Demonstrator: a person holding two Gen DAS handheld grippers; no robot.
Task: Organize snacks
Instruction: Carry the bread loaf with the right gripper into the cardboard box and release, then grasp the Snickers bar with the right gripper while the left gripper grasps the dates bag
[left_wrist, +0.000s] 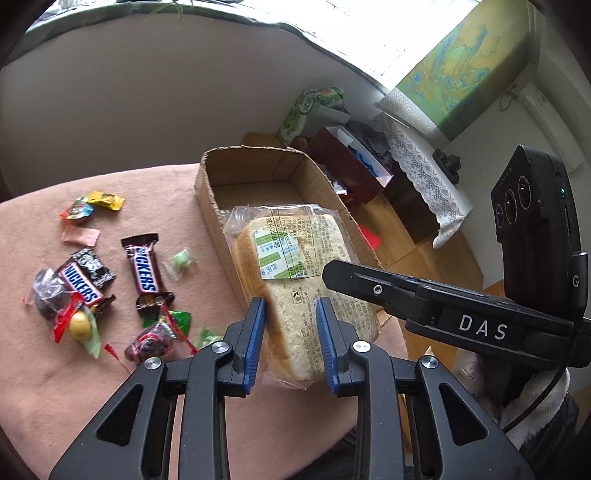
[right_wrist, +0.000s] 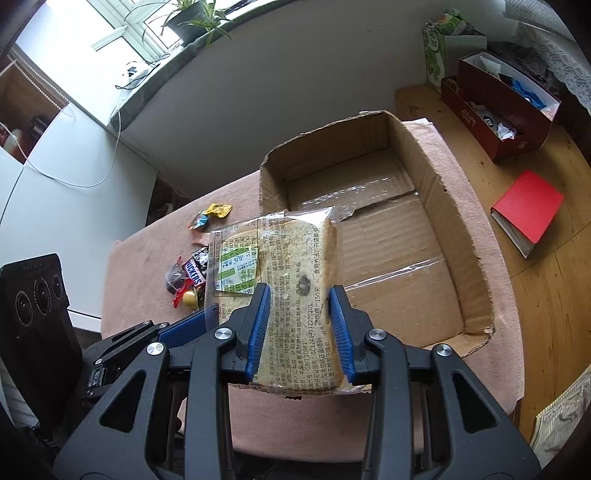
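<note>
A wrapped bread loaf in clear plastic is held in the air between both grippers, over the near edge of an open cardboard box. My left gripper is shut on one end of the loaf. My right gripper is shut on the other end of the same loaf. The box is empty inside. Loose snacks lie on the pink tablecloth: two Snickers bars, wrapped candies and dark packets.
The right gripper's body reaches in from the right in the left wrist view. A red book, a dark red box of clutter and a green tissue box stand on the wooden table beyond the cloth.
</note>
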